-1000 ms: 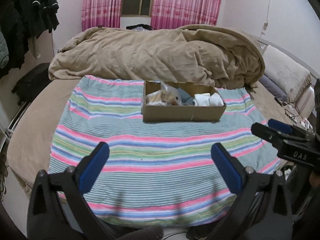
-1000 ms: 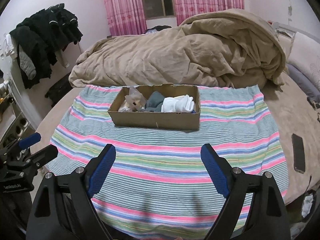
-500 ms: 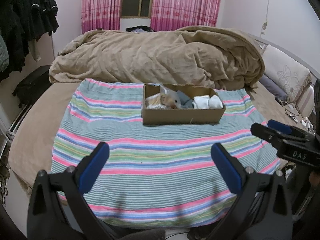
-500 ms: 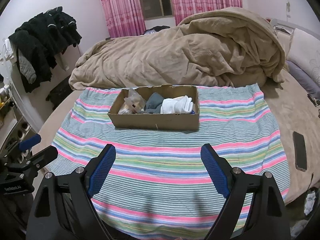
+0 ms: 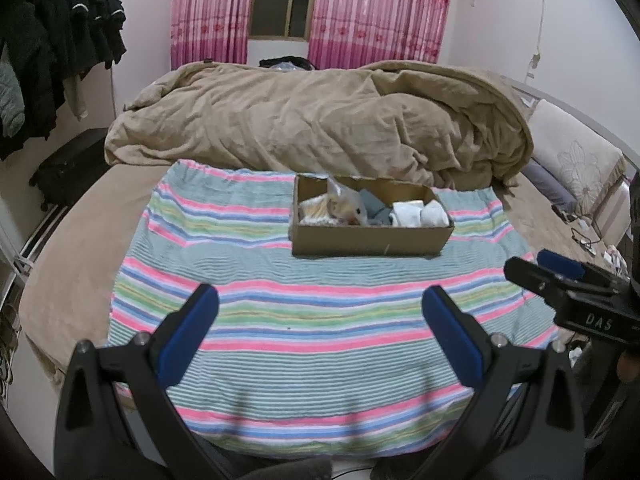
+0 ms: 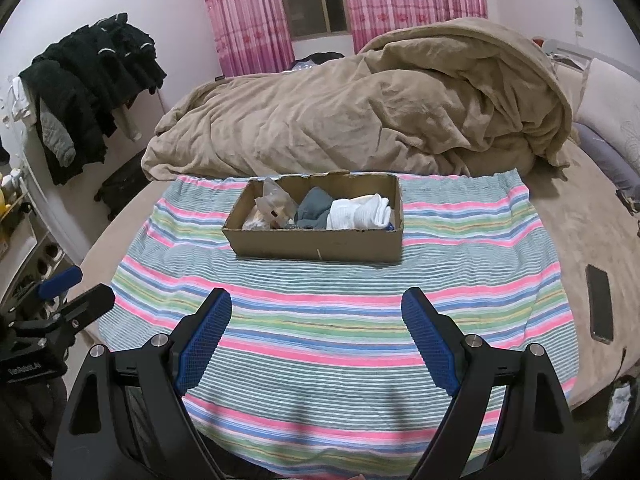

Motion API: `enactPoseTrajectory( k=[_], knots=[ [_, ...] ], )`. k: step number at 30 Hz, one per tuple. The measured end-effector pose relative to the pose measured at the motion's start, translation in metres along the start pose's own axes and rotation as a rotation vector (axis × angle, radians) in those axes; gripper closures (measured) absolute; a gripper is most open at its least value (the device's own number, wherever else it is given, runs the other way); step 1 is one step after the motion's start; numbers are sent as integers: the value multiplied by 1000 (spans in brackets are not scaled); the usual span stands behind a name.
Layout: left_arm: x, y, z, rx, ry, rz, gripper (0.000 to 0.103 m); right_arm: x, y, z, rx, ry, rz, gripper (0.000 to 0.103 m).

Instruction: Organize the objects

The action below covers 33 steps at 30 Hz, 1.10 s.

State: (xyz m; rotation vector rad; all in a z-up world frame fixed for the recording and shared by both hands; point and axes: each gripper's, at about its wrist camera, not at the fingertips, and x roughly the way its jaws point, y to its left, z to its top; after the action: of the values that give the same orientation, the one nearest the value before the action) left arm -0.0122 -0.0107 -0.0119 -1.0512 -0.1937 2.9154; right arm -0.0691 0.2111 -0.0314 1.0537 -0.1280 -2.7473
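A brown cardboard box (image 5: 368,238) (image 6: 316,244) sits on a striped cloth (image 5: 280,312) (image 6: 320,320) spread over the bed. Inside it lie white socks (image 5: 420,214) (image 6: 360,212), a grey-blue garment (image 5: 374,206) (image 6: 316,208) and a clear plastic bag (image 5: 340,206) (image 6: 274,204) of small items. My left gripper (image 5: 320,306) is open and empty, held above the cloth's near edge. My right gripper (image 6: 316,310) is open and empty too, well short of the box. Each gripper shows at the other view's side edge.
A rumpled tan duvet (image 5: 320,120) (image 6: 360,112) is piled behind the box. A black phone (image 6: 599,304) lies on the bed at the right. Dark clothes (image 6: 92,92) hang at the left wall. A pillow (image 5: 576,156) lies at the right.
Both views have pulled back and up slightly from the bed, so the box sits a little farther off. Both grippers stay open and empty.
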Motion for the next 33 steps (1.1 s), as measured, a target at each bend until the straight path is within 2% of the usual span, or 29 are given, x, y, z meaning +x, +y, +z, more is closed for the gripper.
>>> enactPoseTrajectory(
  k=[33],
  knots=[
    [29, -9, 0, 3, 54, -12, 1, 18, -16, -3, 20, 23, -2, 14]
  ],
)
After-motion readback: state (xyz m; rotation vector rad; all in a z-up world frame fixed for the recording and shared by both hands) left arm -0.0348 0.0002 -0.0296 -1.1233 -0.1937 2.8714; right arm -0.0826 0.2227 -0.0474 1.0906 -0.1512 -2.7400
